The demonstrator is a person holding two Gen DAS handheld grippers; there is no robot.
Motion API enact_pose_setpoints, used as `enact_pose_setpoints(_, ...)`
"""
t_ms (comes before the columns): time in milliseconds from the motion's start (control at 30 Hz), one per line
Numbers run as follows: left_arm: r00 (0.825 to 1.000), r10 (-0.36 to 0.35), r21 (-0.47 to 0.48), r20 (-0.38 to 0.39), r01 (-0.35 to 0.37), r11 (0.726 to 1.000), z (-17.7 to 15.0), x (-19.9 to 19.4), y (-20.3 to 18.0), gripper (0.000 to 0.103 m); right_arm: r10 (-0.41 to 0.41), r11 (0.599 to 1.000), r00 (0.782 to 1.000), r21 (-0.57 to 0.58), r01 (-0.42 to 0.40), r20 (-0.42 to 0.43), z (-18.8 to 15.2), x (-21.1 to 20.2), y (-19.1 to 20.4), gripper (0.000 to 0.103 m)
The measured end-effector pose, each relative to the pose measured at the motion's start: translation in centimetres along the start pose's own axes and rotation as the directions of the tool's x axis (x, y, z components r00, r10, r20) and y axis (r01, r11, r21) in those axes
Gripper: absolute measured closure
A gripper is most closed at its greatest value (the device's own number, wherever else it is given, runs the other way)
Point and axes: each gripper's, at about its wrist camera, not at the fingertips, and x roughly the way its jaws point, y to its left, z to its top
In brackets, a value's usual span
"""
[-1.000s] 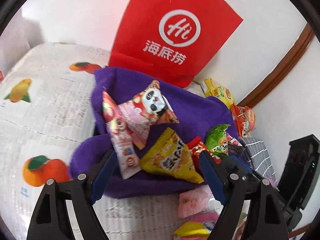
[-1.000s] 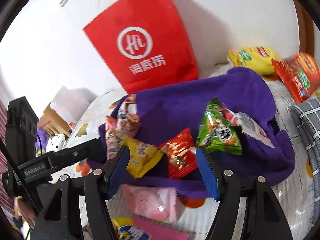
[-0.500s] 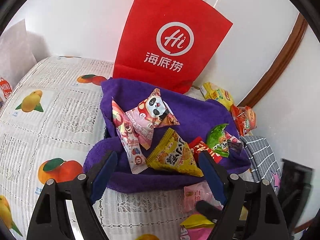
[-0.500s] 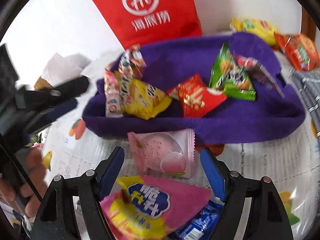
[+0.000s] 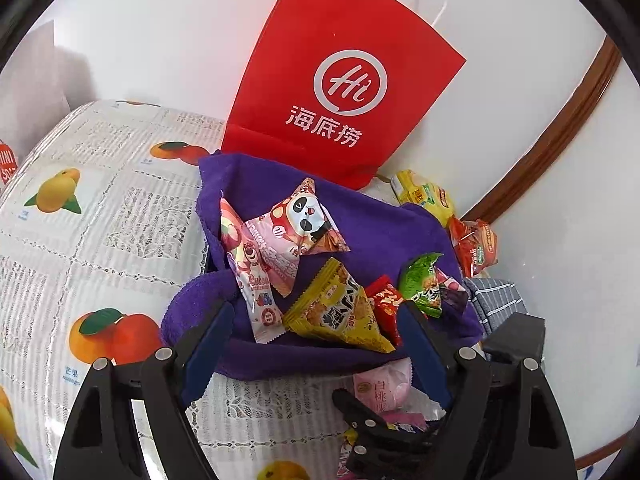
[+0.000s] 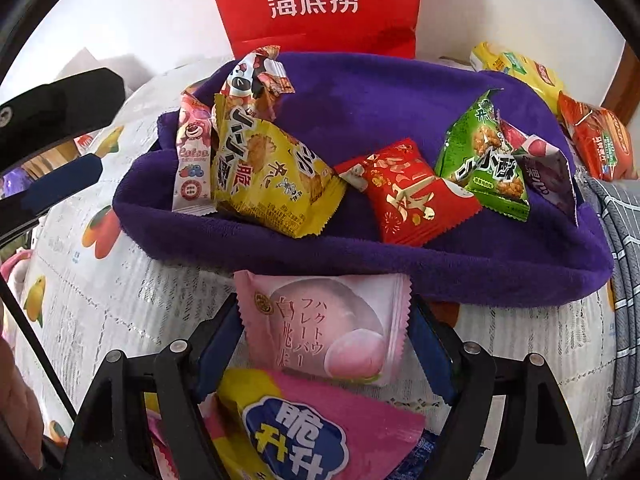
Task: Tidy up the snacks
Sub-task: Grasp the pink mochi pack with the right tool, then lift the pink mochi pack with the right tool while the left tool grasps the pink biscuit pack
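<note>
Left wrist view: we find the left gripper (image 5: pixel 312 344) unmoved over the last second, its blue-padded jaws standing wide and empty above the near rim of the purple plush fabric basket (image 5: pixel 400 240). The right gripper (image 5: pixel 384 428) has newly entered this view at lower right, reaching down beside the pale pink peach-print sachet (image 5: pixel 384 388) lying on the cloth just outside the basket.

Right wrist view: the right gripper (image 6: pixel 324 344) has dropped from basket level and tilted downward. Its jaws have just been opening and now straddle the pink sachet (image 6: pixel 324 328), pads close beside its edges but not visibly pressing, so we rate it as open and nothing held. We judge this the approach to the next pickup, with closing still to come. A pink-and-yellow packet with a blue label (image 6: pixel 304 432) lies just nearer and partly overlaps the sachet, which may hinder a clean grasp.

Surface and room: a white lace-pattern tablecloth printed with fruit (image 5: pixel 100 240) covers the table; a red paper carrier bag (image 5: pixel 340 80) stands against the white wall behind the basket.
</note>
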Motion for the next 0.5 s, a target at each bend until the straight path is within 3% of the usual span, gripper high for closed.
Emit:
enact_pose_setpoints(167,1.0,0.011,-0.013,-0.004,-0.011,1.0,0.1,0.0,0.5,0.021,0.005,1.0,1.0,-0.003,-0.005,0.03,-0.2,-0.5,-0.3,0.042)
enact_pose_setpoints(200,1.0,0.013,-0.018,-0.005,-0.013,1.0,0.1,0.0,0.7,0.021,0.003,1.0,0.999,0.003,-0.003,0.032,-0.3,-0.6,-0.4,0.052)
enact_pose_setpoints(367,1.0,0.002,-0.044,-0.007,-0.002,0.999,0.3,-0.1,1.2,0.021,0.067,0.996,0.996,0.063,-0.07,0.052,-1.0,-1.8,-1.9,0.059)
enact_pose_setpoints(500,1.0,0.002,-0.044,-0.012,-0.003,0.999,0.2,0.0,1.2,0.022,0.087,0.989,0.988,0.11,-0.101,0.123,-1.8,-4.3,-3.5,0.059)
